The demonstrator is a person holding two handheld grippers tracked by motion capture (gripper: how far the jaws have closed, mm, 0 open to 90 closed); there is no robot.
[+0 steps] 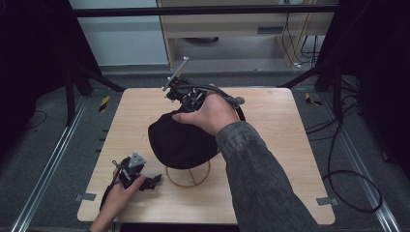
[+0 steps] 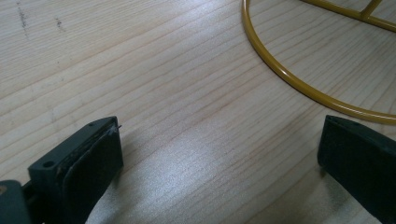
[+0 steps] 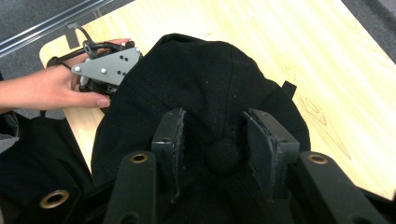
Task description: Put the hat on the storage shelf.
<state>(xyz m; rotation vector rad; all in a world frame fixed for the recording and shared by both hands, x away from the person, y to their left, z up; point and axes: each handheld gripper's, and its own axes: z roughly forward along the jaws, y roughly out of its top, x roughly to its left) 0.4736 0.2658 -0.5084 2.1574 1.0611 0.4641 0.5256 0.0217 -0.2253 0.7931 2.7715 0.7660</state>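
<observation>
While black cap [image 1: 180,140] sits atop yellow wire stand [image 1: 188,178] mid-table, right gripper [image 3: 215,140] hangs over cap crown, jaws parted either side of top button [image 3: 224,155], pads off it. Left gripper [image 1: 153,181] rests on table [image 1: 270,159] just beside stand's base ring, jaws released, nothing between.

sleeve [image 1: 261,169]: grey denim | tongs [image 3: 219,140]: black, brass eyelets

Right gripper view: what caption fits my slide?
Open right gripper straddling the top button of a black cap.
</observation>
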